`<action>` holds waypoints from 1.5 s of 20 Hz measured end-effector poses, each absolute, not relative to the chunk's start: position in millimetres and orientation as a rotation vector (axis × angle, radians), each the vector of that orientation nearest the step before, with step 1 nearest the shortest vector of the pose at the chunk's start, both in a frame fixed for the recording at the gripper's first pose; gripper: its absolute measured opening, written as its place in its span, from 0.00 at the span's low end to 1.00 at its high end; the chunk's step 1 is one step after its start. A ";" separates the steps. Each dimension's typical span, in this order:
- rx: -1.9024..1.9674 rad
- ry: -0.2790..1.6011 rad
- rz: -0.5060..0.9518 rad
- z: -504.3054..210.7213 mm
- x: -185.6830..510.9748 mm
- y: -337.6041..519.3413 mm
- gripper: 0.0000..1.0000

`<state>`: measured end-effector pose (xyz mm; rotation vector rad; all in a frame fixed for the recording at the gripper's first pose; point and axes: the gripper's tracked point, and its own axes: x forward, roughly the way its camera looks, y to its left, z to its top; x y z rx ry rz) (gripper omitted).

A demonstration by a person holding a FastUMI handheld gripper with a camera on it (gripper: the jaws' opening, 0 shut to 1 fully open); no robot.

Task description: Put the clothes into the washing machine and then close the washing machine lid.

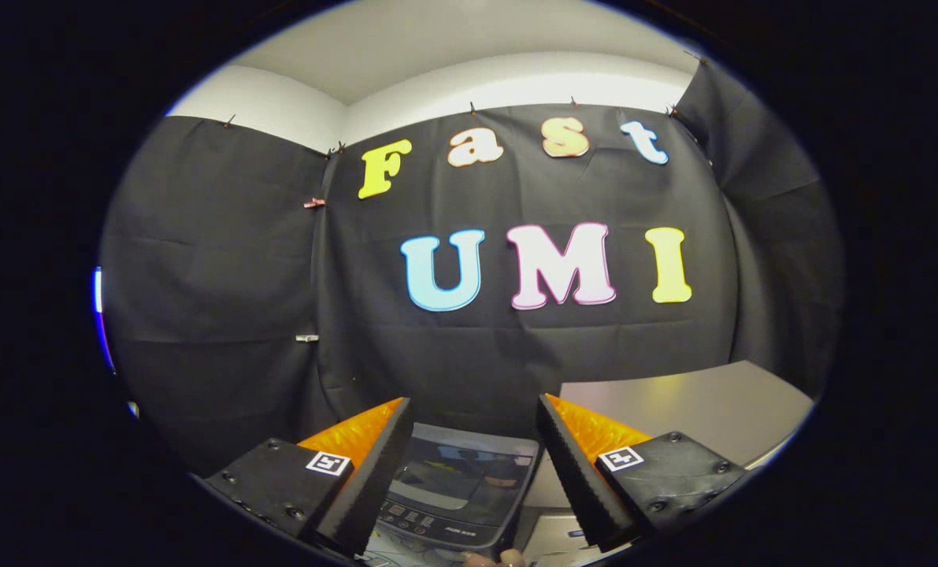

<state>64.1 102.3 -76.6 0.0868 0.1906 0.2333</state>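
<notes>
My gripper [475, 417] is open, its two fingers spread wide with nothing between them. It is held high and looks toward the booth wall. Below and between the fingers lies the washing machine [457, 484], seen from above, with a dark glossy lid panel and a strip of buttons along its near edge. Whether the lid is up or down cannot be told from here. No clothes show in this view.
A grey tabletop [697, 405] stretches behind the right finger. Something small and pale, perhaps a fingertip [508, 557], shows just below the machine's button strip. The black cloth wall closes off the space a short way beyond the machine.
</notes>
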 end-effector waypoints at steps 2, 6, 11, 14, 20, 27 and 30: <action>0.080 0.148 0.200 -59.9 48.1 77.2 0.98; 0.047 0.078 0.110 -33.0 15.0 24.6 0.98; 0.040 0.052 0.041 -26.2 -18.4 -12.2 0.98; 0.047 0.065 0.052 -39.6 -30.2 -20.7 0.98; 0.030 0.036 0.042 -36.0 -46.5 -40.3 0.98; 0.034 -0.011 0.035 -26.2 -52.2 -52.4 0.98; 0.029 -0.015 0.030 -25.2 -52.4 -55.0 0.98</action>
